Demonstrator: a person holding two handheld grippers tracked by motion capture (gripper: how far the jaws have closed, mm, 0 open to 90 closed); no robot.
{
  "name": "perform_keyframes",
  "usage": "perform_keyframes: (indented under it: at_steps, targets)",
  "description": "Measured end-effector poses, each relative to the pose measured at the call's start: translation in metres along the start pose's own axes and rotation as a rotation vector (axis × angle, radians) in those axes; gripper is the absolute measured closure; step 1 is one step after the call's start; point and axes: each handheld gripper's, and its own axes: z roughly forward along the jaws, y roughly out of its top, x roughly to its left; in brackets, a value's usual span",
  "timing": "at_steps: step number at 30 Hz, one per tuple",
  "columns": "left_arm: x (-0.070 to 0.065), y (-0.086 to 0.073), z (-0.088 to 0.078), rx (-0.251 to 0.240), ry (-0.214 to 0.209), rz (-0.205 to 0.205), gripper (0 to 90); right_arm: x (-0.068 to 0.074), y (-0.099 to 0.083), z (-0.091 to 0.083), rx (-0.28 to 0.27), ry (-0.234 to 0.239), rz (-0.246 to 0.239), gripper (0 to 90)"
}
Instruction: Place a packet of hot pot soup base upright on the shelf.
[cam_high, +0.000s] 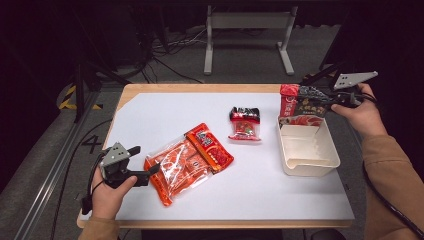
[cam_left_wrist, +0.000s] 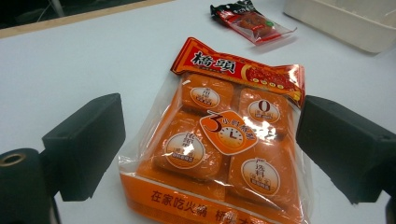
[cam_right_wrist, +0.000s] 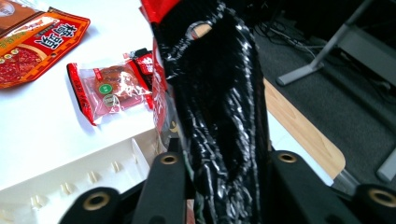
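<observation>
My right gripper (cam_high: 324, 100) clamps the red-black packet (cam_high: 300, 106), upright at the far end of the white bin (cam_high: 310, 165). My left gripper's (cam_high: 145, 162) jaws stand apart at the orange packet (cam_left_wrist: 224, 144) flat on the table (cam_high: 260, 190).

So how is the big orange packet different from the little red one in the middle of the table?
The orange packet is much larger than the small red packet. Its clear front shows four orange blocks; the small one shows a single reddish piece. The orange packet lies between the open jaws of the left hand-held gripper; the small one lies alone. Both lie flat on the white table.
</observation>
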Motion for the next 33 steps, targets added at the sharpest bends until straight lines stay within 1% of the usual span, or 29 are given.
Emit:
perform_keyframes:
  at_steps: [1, 2, 3, 4, 5, 6, 7, 8, 10, 11, 12, 13, 14, 15, 17, 18, 19, 20, 21, 22, 23, 27, 28, 30, 32, 33]
  targets:
    - [0.001, 0.001, 0.001, 0.004, -0.002, 0.004, 9.2, 0.000, 0.000, -0.001, -0.008, 0.002, 0.012, 60.2]
    - [0.001, 0.001, 0.002, -0.001, -0.004, 0.005, 9.1, 0.001, 0.002, -0.003, -0.032, 0.001, 0.043, 47.4]
    - [0.001, 0.002, 0.004, 0.001, -0.009, 0.005, 9.1, 0.002, 0.003, -0.004, -0.042, -0.001, 0.056, 37.0]
    - [0.001, 0.002, 0.005, -0.004, -0.009, 0.003, 8.8, 0.003, 0.005, -0.005, -0.044, -0.012, 0.060, 28.7]
    - [0.001, 0.003, 0.007, -0.010, -0.016, 0.000, 8.5, 0.005, 0.007, -0.006, -0.045, -0.029, 0.058, 24.6]
    - [0.001, 0.003, 0.007, -0.010, -0.016, 0.000, 8.2, 0.005, 0.007, -0.006, -0.045, -0.029, 0.058, 24.6]
    - [0.001, 0.005, 0.010, -0.019, -0.025, -0.001, 7.7, 0.010, 0.011, -0.011, -0.064, -0.041, 0.057, 21.3]
    - [0.001, 0.005, 0.011, -0.023, -0.030, -0.001, 7.4, 0.011, 0.013, -0.013, -0.075, -0.048, 0.057, 19.9]
    - [0.002, 0.008, 0.015, -0.021, -0.032, -0.002, 6.4, 0.015, 0.017, -0.020, -0.110, -0.058, 0.065, 18.7]
    - [0.002, 0.009, 0.016, -0.021, -0.032, -0.006, 6.0, 0.017, 0.018, -0.023, -0.120, -0.061, 0.070, 18.0]
    - [0.002, 0.010, 0.018, -0.019, -0.030, 0.000, 6.0, 0.018, 0.020, -0.026, -0.130, -0.070, 0.072, 17.4]
    - [0.003, 0.012, 0.020, -0.015, -0.026, 0.006, 5.9, 0.021, 0.021, -0.029, -0.144, -0.071, 0.083, 16.6]
    - [0.003, 0.012, 0.020, -0.015, -0.026, 0.006, 5.6, 0.021, 0.021, -0.029, -0.144, -0.071, 0.083, 16.6]
    - [0.003, 0.013, 0.023, -0.013, -0.031, -0.003, 5.6, 0.023, 0.023, -0.032, -0.156, -0.067, 0.091, 16.1]
    - [0.005, 0.015, 0.028, -0.014, -0.027, -0.006, 5.6, 0.032, 0.028, -0.038, -0.175, -0.066, 0.101, 14.6]
    - [0.005, 0.015, 0.030, -0.006, -0.026, -0.011, 5.6, 0.035, 0.030, -0.040, -0.181, -0.064, 0.103, 14.4]
    - [0.007, 0.017, 0.032, -0.002, -0.019, 0.000, 5.7, 0.038, 0.032, -0.042, -0.191, -0.059, 0.109, 14.1]
    - [0.007, 0.017, 0.033, 0.001, -0.021, -0.005, 5.7, 0.043, 0.035, -0.045, -0.200, -0.054, 0.122, 13.7]
    - [0.008, 0.019, 0.035, -0.004, -0.020, 0.009, 5.7, 0.046, 0.037, -0.046, -0.204, -0.051, 0.129, 13.6]
    - [0.008, 0.020, 0.036, -0.005, -0.021, 0.002, 5.8, 0.050, 0.040, -0.048, -0.209, -0.046, 0.137, 13.1]
    - [0.008, 0.021, 0.037, -0.004, -0.021, 0.011, 5.9, 0.054, 0.041, -0.049, -0.211, -0.042, 0.141, 12.8]
    - [0.009, 0.024, 0.042, 0.000, -0.022, 0.021, 7.2, 0.073, 0.051, -0.055, -0.227, -0.045, 0.138, 11.7]
    - [0.009, 0.024, 0.042, 0.000, -0.022, 0.021, 7.4, 0.073, 0.051, -0.055, -0.227, -0.045, 0.138, 11.7]
    - [0.010, 0.025, 0.045, 0.012, -0.010, 0.033, 7.6, 0.081, 0.056, -0.058, -0.242, -0.039, 0.142, 11.6]
    - [0.010, 0.025, 0.047, 0.016, -0.012, 0.022, 8.1, 0.088, 0.059, -0.060, -0.255, -0.035, 0.145, 11.1]
    - [0.011, 0.025, 0.047, 0.021, -0.013, 0.030, 8.2, 0.092, 0.061, -0.060, -0.265, -0.030, 0.145, 11.1]
